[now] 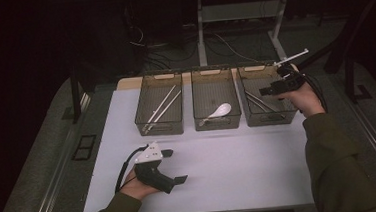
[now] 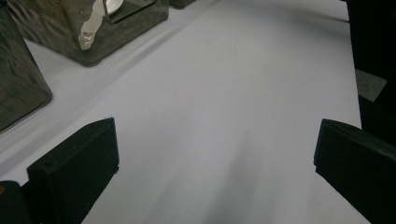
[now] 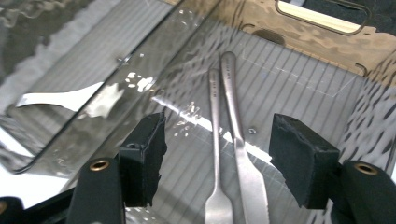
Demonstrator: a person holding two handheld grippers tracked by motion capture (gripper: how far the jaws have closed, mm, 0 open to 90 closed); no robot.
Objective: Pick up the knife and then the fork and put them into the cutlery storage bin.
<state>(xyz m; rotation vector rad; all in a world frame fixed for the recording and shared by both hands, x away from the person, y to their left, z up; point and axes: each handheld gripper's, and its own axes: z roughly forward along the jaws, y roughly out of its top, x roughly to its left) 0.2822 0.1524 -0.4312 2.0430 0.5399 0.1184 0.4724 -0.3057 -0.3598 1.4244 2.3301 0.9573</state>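
Three smoky see-through bins stand in a row at the back of the white table (image 1: 230,168). The left bin (image 1: 160,126) holds two long metal sticks (image 1: 164,106). A white spoon (image 1: 220,112) lies in the middle bin (image 1: 218,123). My right gripper (image 1: 263,91) (image 3: 217,158) hovers open over the right bin (image 1: 269,119). Below its jaws, untouched on the bin floor, lie a metal fork (image 3: 215,121) and a knife (image 3: 233,107). My left gripper (image 1: 176,165) (image 2: 215,154) rests at the front left with its jaws wide apart over bare table.
In the left gripper view, a bin (image 2: 135,28) and a second one (image 2: 18,88) stand at the upper left. Dark floor, cables and desk legs (image 1: 201,35) lie beyond the table's back edge. The white spoon (image 3: 60,99) shows through the bin walls.
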